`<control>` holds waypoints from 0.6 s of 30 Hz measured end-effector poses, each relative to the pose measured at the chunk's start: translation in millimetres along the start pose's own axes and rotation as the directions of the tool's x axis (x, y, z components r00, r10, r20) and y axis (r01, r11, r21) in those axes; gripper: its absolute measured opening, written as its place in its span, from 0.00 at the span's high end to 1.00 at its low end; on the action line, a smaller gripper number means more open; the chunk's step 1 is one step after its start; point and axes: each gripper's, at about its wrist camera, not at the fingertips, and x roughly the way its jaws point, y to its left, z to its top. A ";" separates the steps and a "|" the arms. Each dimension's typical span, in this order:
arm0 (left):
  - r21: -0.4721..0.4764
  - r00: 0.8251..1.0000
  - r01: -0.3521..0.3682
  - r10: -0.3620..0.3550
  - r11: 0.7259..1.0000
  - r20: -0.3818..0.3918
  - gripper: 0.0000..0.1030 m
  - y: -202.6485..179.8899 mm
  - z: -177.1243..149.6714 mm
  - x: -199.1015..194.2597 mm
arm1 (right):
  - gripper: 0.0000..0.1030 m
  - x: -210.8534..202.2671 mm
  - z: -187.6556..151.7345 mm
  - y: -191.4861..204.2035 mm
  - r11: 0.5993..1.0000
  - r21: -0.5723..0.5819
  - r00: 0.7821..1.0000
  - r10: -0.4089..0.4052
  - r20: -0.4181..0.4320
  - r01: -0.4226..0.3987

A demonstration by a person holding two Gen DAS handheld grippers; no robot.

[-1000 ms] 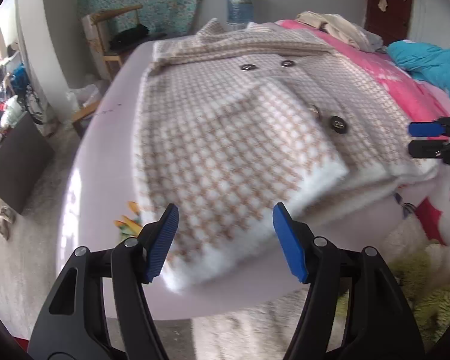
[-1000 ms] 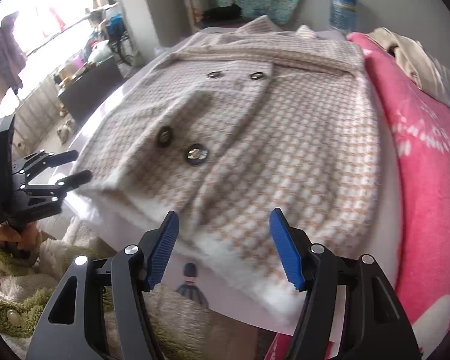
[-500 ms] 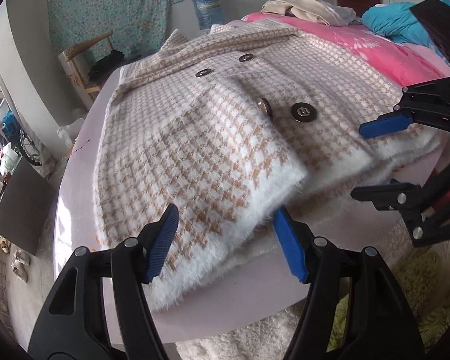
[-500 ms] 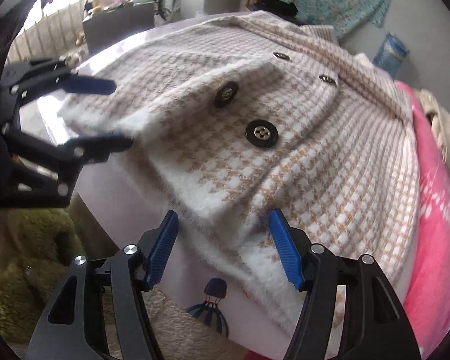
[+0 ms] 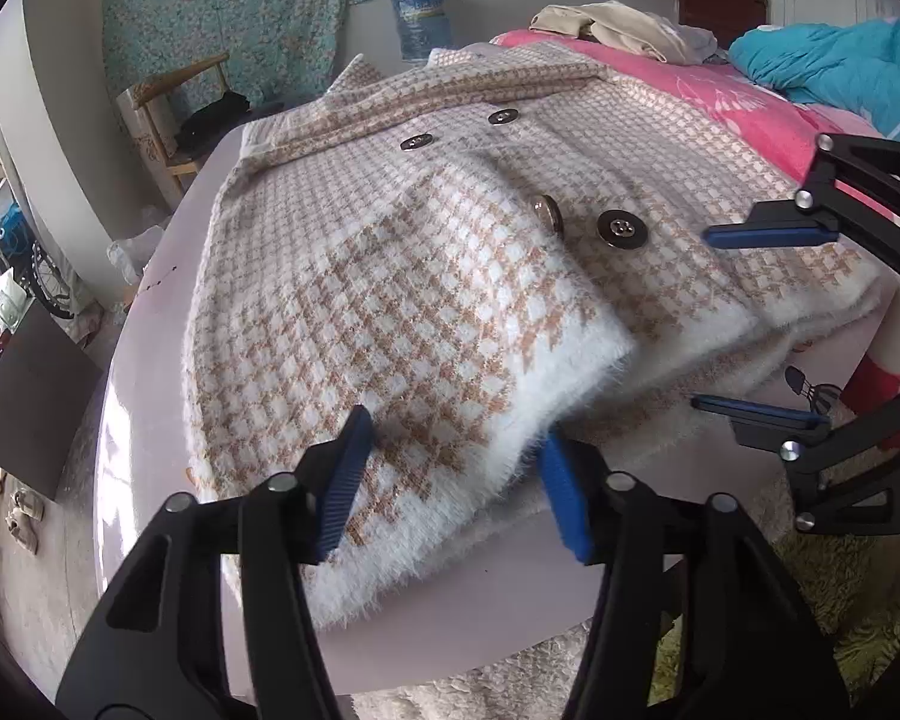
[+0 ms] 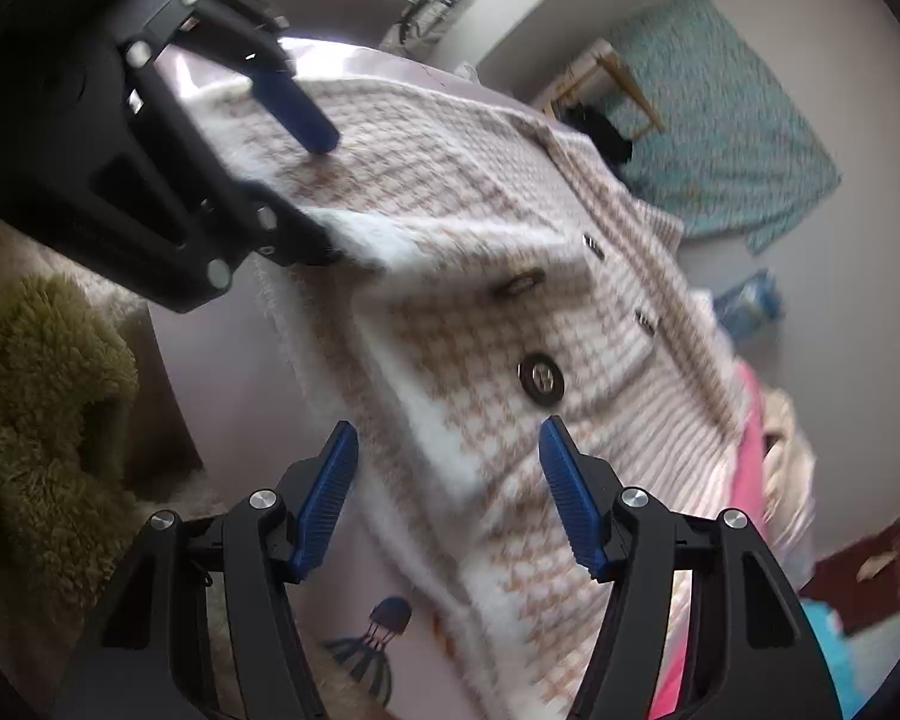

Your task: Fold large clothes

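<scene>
Both grippers have drawn in on the coat's near hem since a second ago, and the right one has rolled over onto its side, so its two fingers now stand one above the other.

A houndstooth coat (image 5: 426,276) in beige and white lies flat, front up, on the pale lilac bed sheet (image 5: 144,396), filling most of the bed's near end. Its long axis runs from the fluffy white hem, nearest the grippers, away to the collar (image 5: 450,90) at the far end, towards the wall with the blue water jug (image 5: 420,21). Four dark buttons (image 5: 623,229) sit in pairs down its middle. One sleeve is folded across the front, its white cuff reaching the hem.

At the hem, the left gripper (image 5: 456,480) straddles that cuff: the fluffy edge sits between the blue pads, which are about half spread and closing in, not yet clearly pinching the cloth. Further along the hem, at the coat's corner beside the pink blanket (image 5: 744,102), the right gripper (image 5: 756,318) brackets the hem edge, one finger over the fabric and one under it. Its jaws are also half spread and closing, with the hem between them but no firm bite visible; its own view is blurred.
</scene>
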 end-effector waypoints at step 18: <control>0.289 0.999 -0.047 0.051 0.956 -0.005 0.98 -26.0 -19.8 -11.2 | 0.94 4.1 -14.0 -29.8 0.960 0.091 0.957 0.272 -0.099 -0.263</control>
